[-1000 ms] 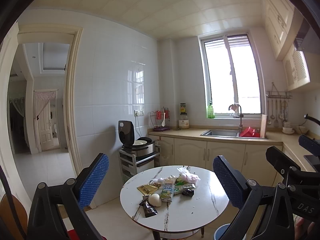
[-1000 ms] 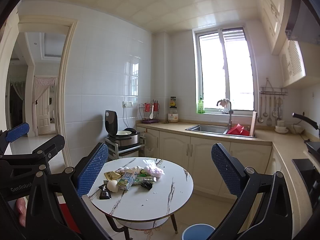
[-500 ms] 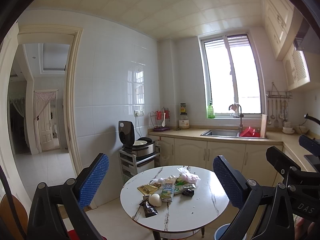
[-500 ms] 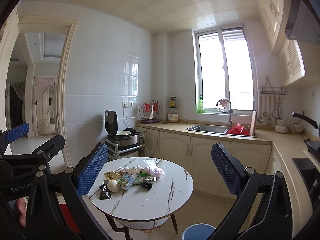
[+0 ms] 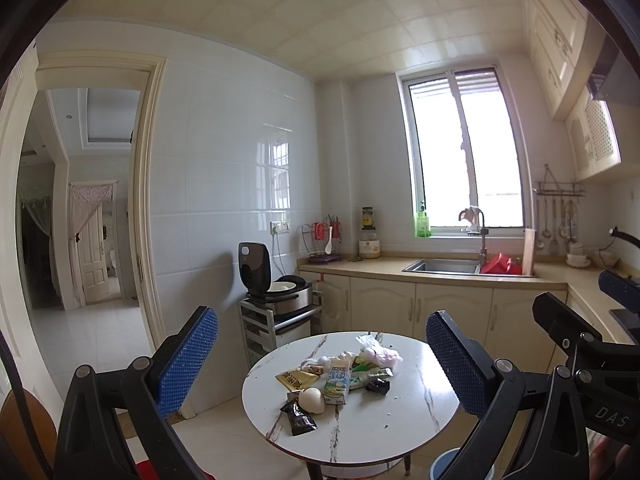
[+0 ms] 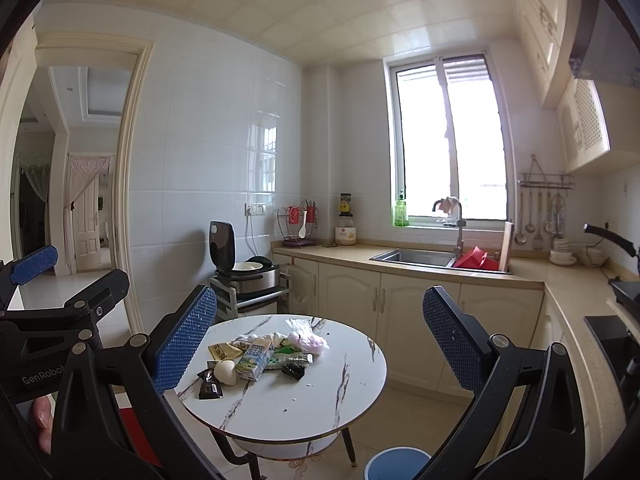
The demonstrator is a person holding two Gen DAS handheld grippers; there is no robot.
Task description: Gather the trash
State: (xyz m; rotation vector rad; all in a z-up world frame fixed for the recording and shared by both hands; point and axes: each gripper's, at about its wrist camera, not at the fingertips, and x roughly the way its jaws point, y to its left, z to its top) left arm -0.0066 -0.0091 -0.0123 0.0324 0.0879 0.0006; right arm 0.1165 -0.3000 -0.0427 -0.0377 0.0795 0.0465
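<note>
A pile of trash lies on a round white marble table: a milk carton, a black wrapper, a white eggshell-like lump, a yellow packet and a pink plastic bag. My left gripper and my right gripper are both open and empty, held well back from the table. A blue bin stands on the floor by the table's right leg.
A rice cooker sits on a metal cart left of the table. Cabinets with a sink run along the back and right walls. An open doorway is at the left. The left gripper's body shows in the right wrist view.
</note>
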